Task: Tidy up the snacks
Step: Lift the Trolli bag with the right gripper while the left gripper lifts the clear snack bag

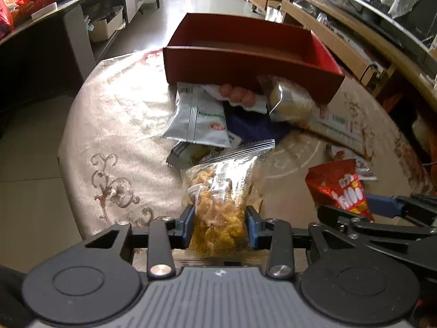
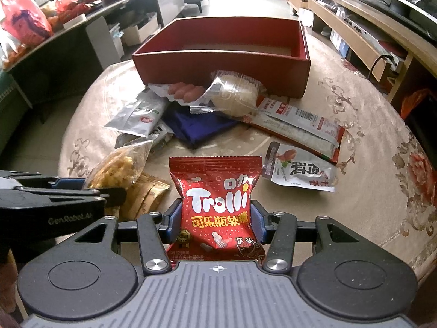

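While both claws carry a packet each, the red box [image 2: 218,73] at 12 o'clock on the table [image 2: 382,142] shows only a bare floor as far as its interior can be seen, so by my reading the sorting has barely begun.

Left claw [image 1: 220,227]: clenched on a clear bag of yellow puffed snack [image 1: 218,196], pads pressing its lower half from both sides, top of the bag leaning toward 12. Whether the bag is lifted off the cloth I cannot tell.

Right claw [image 2: 215,220]: closed to the width of the red Trolli gummy packet [image 2: 215,205], grasping it at mid-height, packet upright with label facing the camera.

Left to do, as seen from the right wrist:
- sausage pack [image 2: 185,91] and pale round cake in clear wrap [image 2: 237,95], both leaning against the box's near wall at 12
- silver pouch [image 2: 139,114] at 11, overlapping a dark blue packet [image 2: 196,125]
- long red-and-white strip pack [image 2: 297,125] at 1 o'clock
- white pouch with drumstick print [image 2: 297,166] at 2 o'clock, just beside the gummy packet
- gold sachets [image 2: 147,194] at 10, under the puffed snack bag

Judgement: two in hand, none boxed, at least seven loose.
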{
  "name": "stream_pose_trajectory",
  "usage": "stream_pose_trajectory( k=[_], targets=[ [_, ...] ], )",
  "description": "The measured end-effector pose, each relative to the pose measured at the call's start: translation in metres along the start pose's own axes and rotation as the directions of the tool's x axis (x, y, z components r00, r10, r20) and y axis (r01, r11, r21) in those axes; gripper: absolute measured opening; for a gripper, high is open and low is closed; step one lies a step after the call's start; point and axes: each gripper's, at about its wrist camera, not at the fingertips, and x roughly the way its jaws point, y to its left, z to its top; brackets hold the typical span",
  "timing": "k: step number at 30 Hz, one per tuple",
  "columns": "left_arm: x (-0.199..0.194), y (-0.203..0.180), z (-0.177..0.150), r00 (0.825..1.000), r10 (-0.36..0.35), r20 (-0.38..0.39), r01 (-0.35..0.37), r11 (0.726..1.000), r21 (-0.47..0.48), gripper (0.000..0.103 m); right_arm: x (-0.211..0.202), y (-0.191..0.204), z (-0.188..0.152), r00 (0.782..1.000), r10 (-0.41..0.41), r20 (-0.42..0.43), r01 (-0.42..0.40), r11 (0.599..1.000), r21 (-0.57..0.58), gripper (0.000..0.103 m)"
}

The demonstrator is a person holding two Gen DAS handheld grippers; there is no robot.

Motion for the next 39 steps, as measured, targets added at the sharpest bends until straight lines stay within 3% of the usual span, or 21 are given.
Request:
stream_pose_trajectory(
  k=[10,16,19,23,26,28,33,39],
  targets=[
    [-0.016,0.004,0.012,0.997,-0.064,0.031,0.065,0.997,-0.035,0.032,-0.007,-0.007,0.008,1.0,0.005,0.03,-0.006,1.0,0.027,0.058],
    [-0.001,0.002,0.009,0.998,-0.057,-0.007,0.057,0.998,-0.034,0.031,-0.006,-0.008,0.009,1.0,0.007,0.031,-0.008,0.999,0.031,0.058],
    [0.007,0.002,0.01,0.998,-0.059,-0.021,0.058,0.997,-0.046,0.037,-0.005,-0.007,0.008,1.0,0.008,0.025,-0.009,1.0,0.026,0.058],
    [0.026,-0.002,0.013,0.999,0.0,-0.045,-0.002,0.999,-0.033,0.067,-0.003,-0.007,0.007,1.0,0.009,0.013,-0.009,1.0,0.024,0.058],
    [0.043,0.0,0.011,0.995,0.031,-0.091,-0.034,0.999,-0.034,0.074,-0.001,-0.007,0.008,1.0,0.009,0.007,-0.009,1.0,0.022,0.058],
    [0.049,0.004,0.009,0.993,0.02,-0.114,-0.029,0.997,-0.076,0.071,0.0,-0.006,0.007,1.0,0.008,0.003,-0.008,1.0,0.02,0.058],
    [0.03,0.006,0.01,0.998,0.013,-0.057,-0.018,0.996,-0.084,0.048,0.001,-0.007,0.008,1.0,0.006,0.0,-0.006,1.0,0.021,0.058],
    [0.016,0.009,0.016,0.996,-0.081,-0.049,0.074,0.99,-0.12,0.043,-0.002,-0.005,0.012,1.0,0.006,0.02,-0.006,1.0,0.023,0.058]
  ],
)
